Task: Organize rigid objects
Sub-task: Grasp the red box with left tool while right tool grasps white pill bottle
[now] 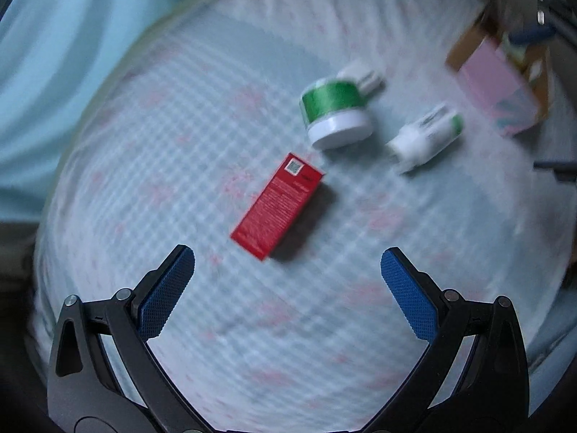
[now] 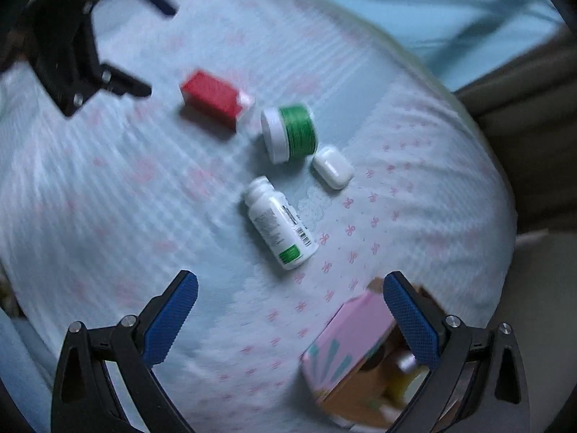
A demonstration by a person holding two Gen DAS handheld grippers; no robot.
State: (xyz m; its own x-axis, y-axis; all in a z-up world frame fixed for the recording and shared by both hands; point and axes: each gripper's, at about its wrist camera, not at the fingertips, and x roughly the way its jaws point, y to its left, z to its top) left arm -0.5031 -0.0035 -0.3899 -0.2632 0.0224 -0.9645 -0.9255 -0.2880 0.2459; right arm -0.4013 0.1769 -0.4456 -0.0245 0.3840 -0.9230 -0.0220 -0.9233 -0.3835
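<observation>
A red carton point(image 1: 277, 204) point(image 2: 213, 99) lies flat on the patterned bedspread point(image 1: 180, 144) point(image 2: 108, 198), just ahead of my open left gripper point(image 1: 287, 257), which holds nothing. Beyond it a green jar with a white lid point(image 1: 335, 112) point(image 2: 290, 133) lies on its side. A white bottle with a green label point(image 1: 425, 137) point(image 2: 279, 222) lies beside it. A white earbud case point(image 1: 362, 74) point(image 2: 332, 167) rests next to the jar. My right gripper point(image 2: 290, 285) is open and empty, hovering short of the bottle. The left gripper also shows in the right wrist view at upper left.
A pink-lidded cardboard box point(image 1: 499, 83) point(image 2: 355, 346) with items inside stands at the bed's edge, partly behind my right finger point(image 2: 407, 310). A pale blue curtain point(image 1: 72, 54) point(image 2: 414, 0) hangs past the bed. The bed's far edge curves away.
</observation>
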